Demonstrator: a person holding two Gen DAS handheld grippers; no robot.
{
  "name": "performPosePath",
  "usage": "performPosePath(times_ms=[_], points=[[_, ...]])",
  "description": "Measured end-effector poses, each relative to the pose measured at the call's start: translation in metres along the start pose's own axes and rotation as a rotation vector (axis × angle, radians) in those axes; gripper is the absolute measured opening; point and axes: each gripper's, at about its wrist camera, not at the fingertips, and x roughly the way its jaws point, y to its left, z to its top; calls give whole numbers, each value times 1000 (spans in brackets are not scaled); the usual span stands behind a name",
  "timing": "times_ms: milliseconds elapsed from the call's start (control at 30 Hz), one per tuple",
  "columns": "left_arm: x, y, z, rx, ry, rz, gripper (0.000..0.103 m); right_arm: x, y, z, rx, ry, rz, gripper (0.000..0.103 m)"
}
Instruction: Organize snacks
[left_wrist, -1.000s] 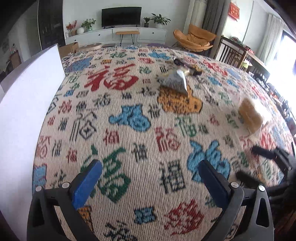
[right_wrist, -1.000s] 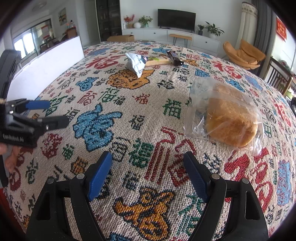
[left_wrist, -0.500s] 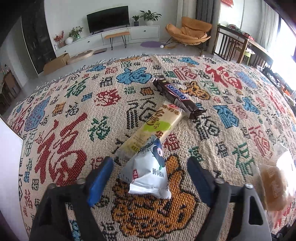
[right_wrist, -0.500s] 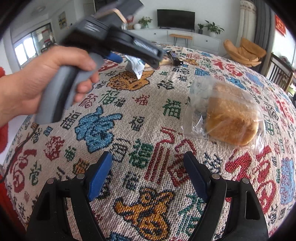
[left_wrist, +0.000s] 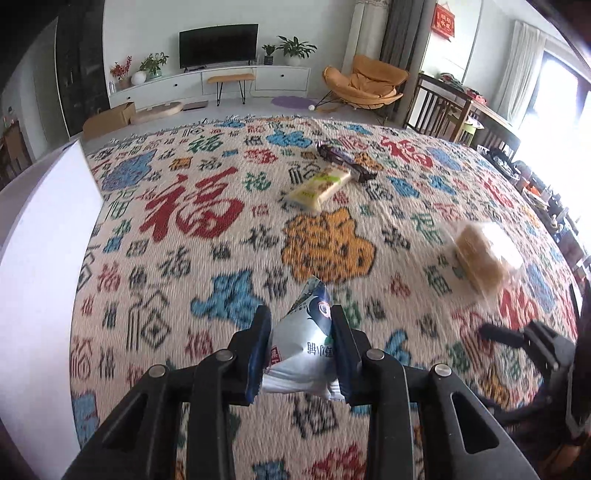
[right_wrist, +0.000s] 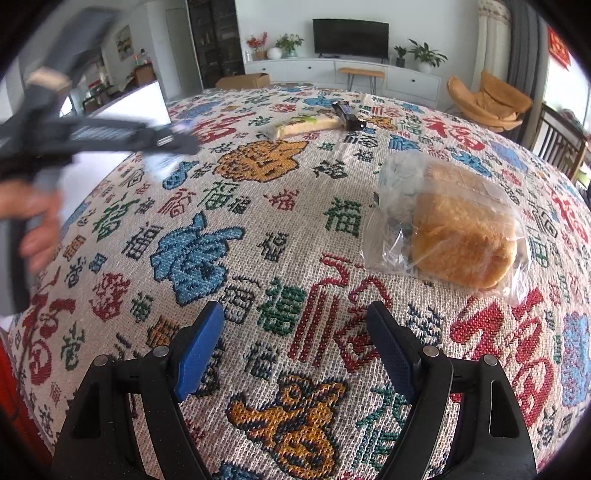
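Observation:
My left gripper (left_wrist: 299, 317) has its jaws closing, and its blue pads press on a silver snack packet (left_wrist: 303, 343) held above the patterned cloth (left_wrist: 207, 266). A yellow wafer pack (left_wrist: 319, 186) and a dark chocolate bar (left_wrist: 345, 160) lie together farther back. Bagged bread (left_wrist: 484, 258) lies at the right. In the right wrist view, my right gripper (right_wrist: 295, 325) stands open over the cloth with nothing between its fingers. The bread (right_wrist: 458, 236) lies just ahead of it to the right. The left gripper (right_wrist: 166, 140) shows there as a blur at the left, in a hand (right_wrist: 33, 221).
A white box wall (left_wrist: 37, 258) runs along the left side of the cloth, seen also as the white box (right_wrist: 140, 107) in the right wrist view. Beyond the table are a TV cabinet (left_wrist: 221, 79), an orange chair (left_wrist: 369, 83) and wooden chairs (left_wrist: 443, 110).
The left gripper reached forward to the silver packet, closed on it, and has drawn back with it lifted off the cloth. The right gripper has not moved.

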Motion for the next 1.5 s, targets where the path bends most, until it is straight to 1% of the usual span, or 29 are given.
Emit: performPosePath(times_ms=[67, 133, 167, 200, 233, 267, 300, 333, 367, 1233, 1367, 1500], points=[[-3, 1, -21, -7, 10, -3, 32, 0, 1, 0, -7, 3, -9, 82], [2, 0, -39, 0, 12, 16, 35, 0, 4, 0, -12, 5, -15, 82], [7, 0, -45, -2, 17, 22, 47, 0, 5, 0, -14, 6, -18, 82], [10, -1, -50, 1, -4, 20, 57, 0, 5, 0, -17, 7, -21, 82], [9, -3, -53, 18, -53, 35, 79, 0, 6, 0, -19, 7, -24, 82], [14, -4, -53, 21, -28, 77, 90, 0, 6, 1, -18, 7, -23, 82], [21, -5, -51, 19, 2, 116, 97, 0, 6, 0, -17, 7, -22, 82], [23, -9, -49, 31, 10, 125, 103, 0, 6, 1, -17, 6, -21, 82], [26, -10, -48, 37, 19, 125, 103, 0, 6, 1, -17, 7, -22, 82], [27, -10, -47, 33, 11, 121, 103, 0, 6, 1, -17, 8, -22, 82], [27, -10, -47, 33, 11, 121, 103, 1, 8, 1, -23, 13, -19, 85], [27, -11, -47, 33, 11, 120, 103, 1, 9, 0, -27, 14, -24, 85]])
